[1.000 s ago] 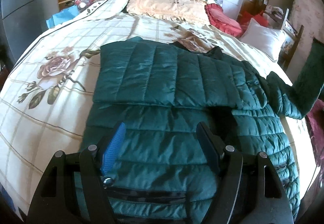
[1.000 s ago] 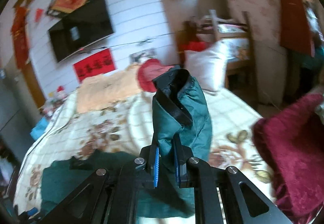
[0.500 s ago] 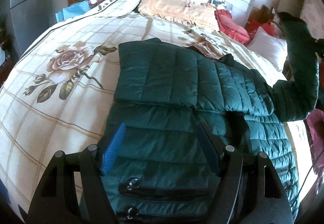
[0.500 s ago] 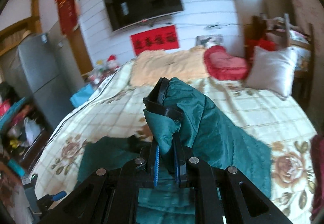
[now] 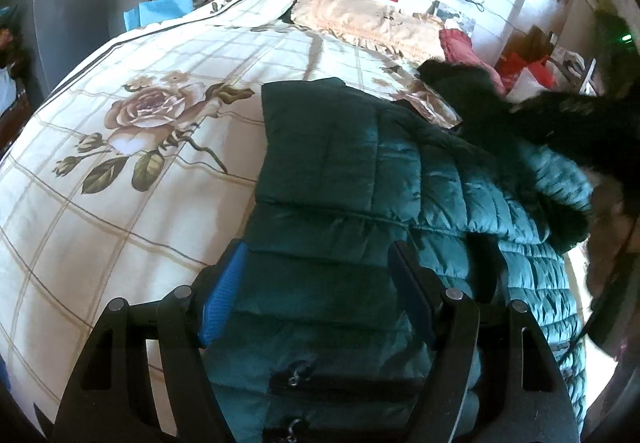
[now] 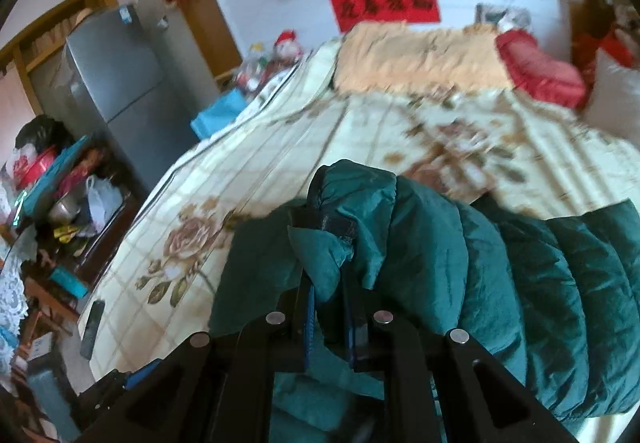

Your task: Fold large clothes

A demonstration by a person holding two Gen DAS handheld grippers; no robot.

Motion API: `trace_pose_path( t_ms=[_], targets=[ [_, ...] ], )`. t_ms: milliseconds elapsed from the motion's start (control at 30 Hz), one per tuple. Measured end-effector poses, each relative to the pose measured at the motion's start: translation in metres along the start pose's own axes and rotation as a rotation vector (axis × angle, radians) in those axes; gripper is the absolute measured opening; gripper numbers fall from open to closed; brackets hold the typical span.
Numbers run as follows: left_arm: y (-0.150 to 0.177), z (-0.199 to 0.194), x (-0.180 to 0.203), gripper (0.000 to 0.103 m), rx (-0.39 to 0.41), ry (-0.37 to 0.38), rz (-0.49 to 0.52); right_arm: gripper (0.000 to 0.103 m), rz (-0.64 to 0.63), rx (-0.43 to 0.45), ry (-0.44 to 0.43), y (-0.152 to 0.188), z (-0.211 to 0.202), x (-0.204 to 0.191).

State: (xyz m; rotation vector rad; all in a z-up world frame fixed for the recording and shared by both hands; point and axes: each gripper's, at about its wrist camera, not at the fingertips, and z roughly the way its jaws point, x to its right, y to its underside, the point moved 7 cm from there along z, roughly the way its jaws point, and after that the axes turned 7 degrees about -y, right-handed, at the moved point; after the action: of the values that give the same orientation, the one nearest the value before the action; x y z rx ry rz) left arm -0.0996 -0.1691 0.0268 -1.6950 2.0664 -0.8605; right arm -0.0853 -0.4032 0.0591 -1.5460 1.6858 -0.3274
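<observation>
Jacket [image 5: 360, 179] first: the teal quilted coat lies spread across the floral bedspread [image 5: 120, 171], one sleeve already folded flat across its chest. My right gripper [image 6: 328, 307] has its jaws closed almost to touching on the cuff of the other sleeve [image 6: 420, 243], which bunches up above the jacket body; in the left wrist view that lifted sleeve shows as a dark, blurred shape over the garment's right side. My left gripper [image 5: 316, 295] hangs just above the lower front of the jacket with its jaws wide apart and nothing between them — whether the fingertips touch the fabric I cannot tell. I judge the step in hand to be the second sleeve fold. The next move calls for carrying the cuff across the chest and laying it down over the first sleeve before I let go. The padding looks springy, so I would press the left gripper onto the body to keep the coat from sliding along.
</observation>
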Motion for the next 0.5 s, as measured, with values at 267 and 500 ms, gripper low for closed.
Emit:
trace_pose_path(
  t_ms=[267, 500],
  targets=[
    [-0.001, 0.004, -0.006, 0.073, -0.013, 0.004, -0.016, 0.018, 0.116, -0.147, -0.113, 0.042, 0.066, 0.000],
    [-0.012, 0.001, 0.002, 0.073, -0.020, 0.054, -0.059, 0.067, 0.101, -0.088, -0.167, 0.031, 0.010, -0.006]
  ],
)
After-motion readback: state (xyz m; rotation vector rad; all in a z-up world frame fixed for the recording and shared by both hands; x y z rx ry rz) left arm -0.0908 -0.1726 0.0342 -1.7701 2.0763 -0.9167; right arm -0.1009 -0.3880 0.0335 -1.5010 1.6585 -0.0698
